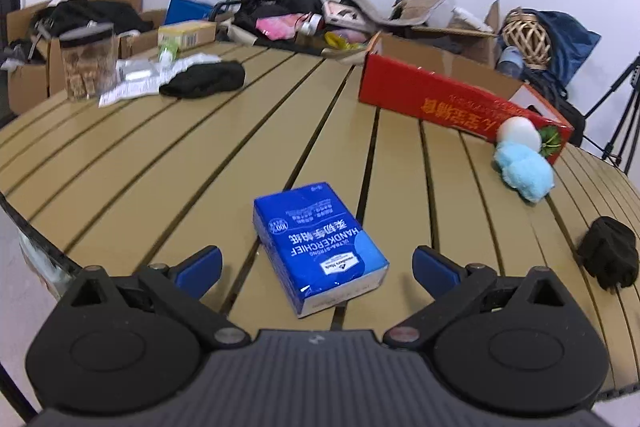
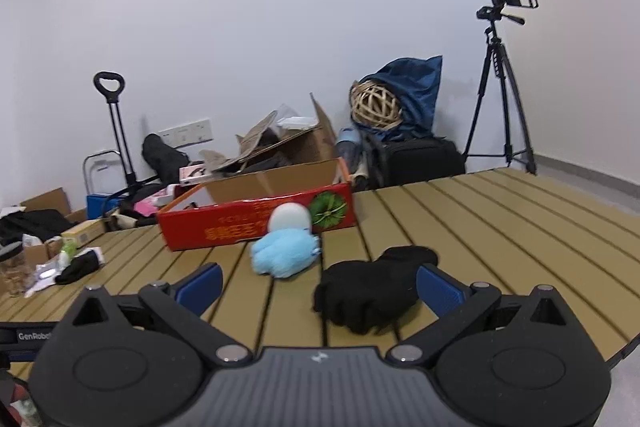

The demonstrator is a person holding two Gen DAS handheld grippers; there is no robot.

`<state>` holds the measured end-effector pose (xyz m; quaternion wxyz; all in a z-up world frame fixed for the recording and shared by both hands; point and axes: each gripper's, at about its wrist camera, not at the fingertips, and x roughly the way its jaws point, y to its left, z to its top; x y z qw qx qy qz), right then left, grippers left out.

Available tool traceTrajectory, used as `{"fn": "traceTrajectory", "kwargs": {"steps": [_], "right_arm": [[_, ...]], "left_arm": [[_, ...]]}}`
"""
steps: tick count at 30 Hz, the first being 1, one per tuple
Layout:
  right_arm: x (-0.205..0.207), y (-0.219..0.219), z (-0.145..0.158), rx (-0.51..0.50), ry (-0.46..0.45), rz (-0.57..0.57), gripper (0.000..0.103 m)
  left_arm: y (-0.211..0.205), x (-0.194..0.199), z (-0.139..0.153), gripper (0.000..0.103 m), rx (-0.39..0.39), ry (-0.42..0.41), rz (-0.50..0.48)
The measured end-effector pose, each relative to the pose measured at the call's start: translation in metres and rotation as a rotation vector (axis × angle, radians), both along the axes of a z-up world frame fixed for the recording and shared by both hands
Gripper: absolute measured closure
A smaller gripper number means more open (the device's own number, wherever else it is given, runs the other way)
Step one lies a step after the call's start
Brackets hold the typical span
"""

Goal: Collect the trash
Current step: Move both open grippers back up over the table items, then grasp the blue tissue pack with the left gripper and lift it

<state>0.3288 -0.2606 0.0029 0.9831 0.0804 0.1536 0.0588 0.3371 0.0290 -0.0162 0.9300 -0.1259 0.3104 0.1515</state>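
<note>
A blue handkerchief pack (image 1: 318,247) lies on the slatted tan table (image 1: 160,163), right in front of my open left gripper (image 1: 318,269) and between its blue fingertips without contact. In the right wrist view a black glove (image 2: 370,293) lies just ahead of my open right gripper (image 2: 320,287), close to the right fingertip. A light blue plush toy (image 2: 286,251) rests against the open red cardboard box (image 2: 256,223). The same box (image 1: 460,107), plush (image 1: 522,167) and glove (image 1: 608,255) appear to the right in the left wrist view.
At the table's far left sit a clear jar (image 1: 86,67), papers (image 1: 132,83), a black cloth (image 1: 204,79) and a small bottle (image 1: 166,51). Cardboard boxes (image 1: 440,43), bags and a wicker ball (image 2: 376,105) crowd the floor by the wall. A camera tripod (image 2: 500,87) stands at right.
</note>
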Motion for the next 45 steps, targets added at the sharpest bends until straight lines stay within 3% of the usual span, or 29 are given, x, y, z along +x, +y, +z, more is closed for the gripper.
{"fn": "traceTrajectory", "kwargs": {"steps": [14, 25, 30, 37, 45], "right_arm": [[0.016, 0.006, -0.014, -0.075, 0.033, -0.016, 0.000], [0.024, 0.007, -0.018, -0.084, 0.046, -0.019, 0.000], [0.030, 0.007, -0.020, -0.096, 0.053, -0.030, 0.000], [0.051, 0.007, -0.025, -0.132, 0.077, -0.050, 0.000], [0.080, 0.010, -0.034, -0.132, 0.166, -0.071, 0.000]], "left_arm": [[-0.012, 0.011, -0.010, 0.003, 0.089, -0.017, 0.018], [-0.016, 0.011, -0.013, 0.034, 0.115, -0.035, -0.012], [-0.014, 0.010, -0.009, 0.035, 0.100, -0.058, -0.033], [-0.014, 0.011, 0.001, 0.036, 0.145, -0.093, -0.042], [-0.009, 0.007, 0.006, 0.037, 0.173, -0.112, -0.046]]}}
